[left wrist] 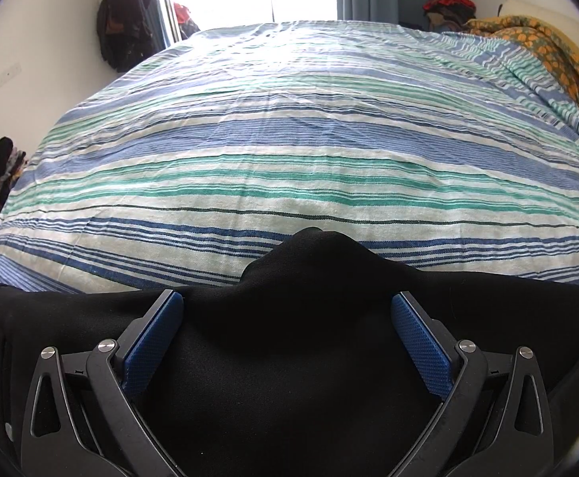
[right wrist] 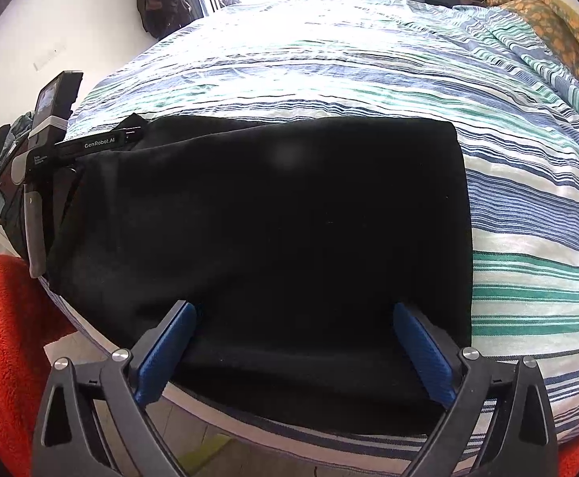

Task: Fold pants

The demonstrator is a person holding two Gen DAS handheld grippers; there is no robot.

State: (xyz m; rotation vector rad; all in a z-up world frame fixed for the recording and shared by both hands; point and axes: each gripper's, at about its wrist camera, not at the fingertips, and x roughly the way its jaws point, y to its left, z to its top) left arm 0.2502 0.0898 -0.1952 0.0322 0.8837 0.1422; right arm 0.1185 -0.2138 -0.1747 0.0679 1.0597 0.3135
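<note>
Black pants (right wrist: 269,218) lie folded into a broad rectangle on the near edge of the striped bed (right wrist: 528,238). My right gripper (right wrist: 293,310) hovers over their near edge, open wide, and its blue pads do not press the cloth. In the left wrist view the pants (left wrist: 289,377) fill the bottom, with a raised hump of cloth (left wrist: 317,250) just beyond the fingertips. My left gripper (left wrist: 287,298) is open too, with the cloth lying loose between its fingers. The left gripper's housing (right wrist: 90,145) shows at the pants' far left corner.
The striped bedsheet (left wrist: 289,139) stretches away towards a bright window. An orange patterned blanket (left wrist: 548,47) is bunched at the far right. Dark clothes (left wrist: 122,20) hang on the left wall. Red fleece (right wrist: 3,338) is at the lower left, by the bed's edge.
</note>
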